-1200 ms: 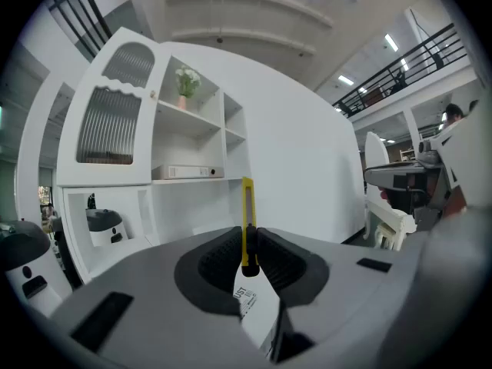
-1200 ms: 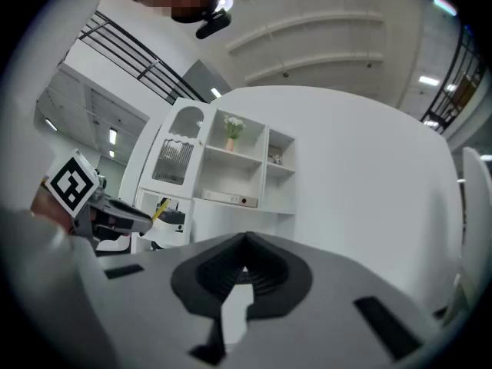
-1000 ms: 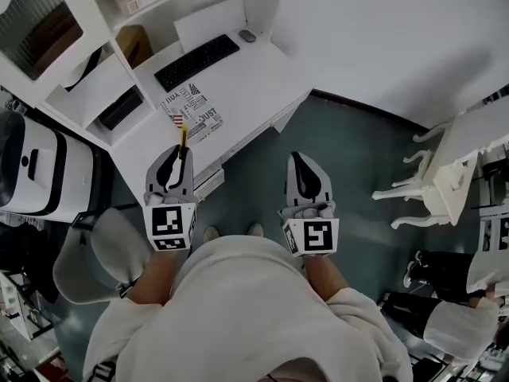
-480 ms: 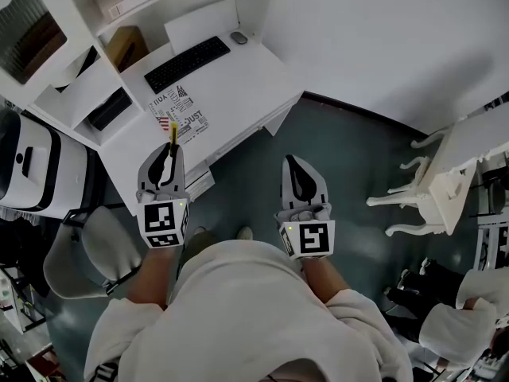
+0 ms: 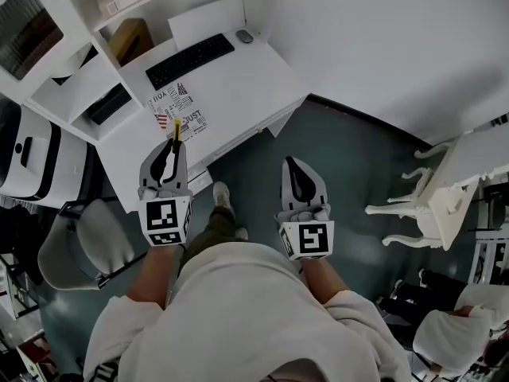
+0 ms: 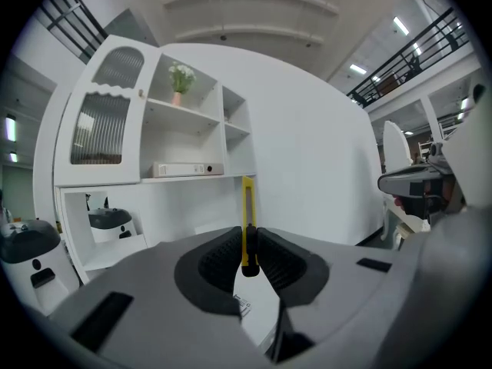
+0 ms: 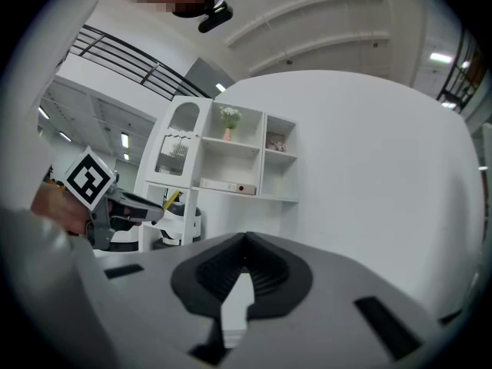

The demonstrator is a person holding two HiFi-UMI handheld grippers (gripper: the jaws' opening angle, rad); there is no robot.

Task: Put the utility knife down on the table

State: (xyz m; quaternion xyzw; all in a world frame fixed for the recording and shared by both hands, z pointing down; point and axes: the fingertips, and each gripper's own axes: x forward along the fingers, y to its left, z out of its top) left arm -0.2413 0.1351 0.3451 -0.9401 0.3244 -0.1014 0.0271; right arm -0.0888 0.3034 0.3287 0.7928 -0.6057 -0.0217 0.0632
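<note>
Left gripper (image 5: 172, 145) clenched on slim yellow plastic utility knife (image 5: 176, 129), which juts out past the jaws (held above the white desk table's (image 5: 246, 78) front edge, not set down) | right gripper (image 5: 293, 167) closed, empty, over open teal floor (image 5: 350, 150) | desk corner near.

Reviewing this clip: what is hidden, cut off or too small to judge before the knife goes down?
- Blade of the utility knife: left gripper view, too small to tell whether it is extended.
- Knife's lower end: left gripper view, hidden between the pads of the left gripper.
- Print on the sheet on the table: head view, too small to read.
</note>
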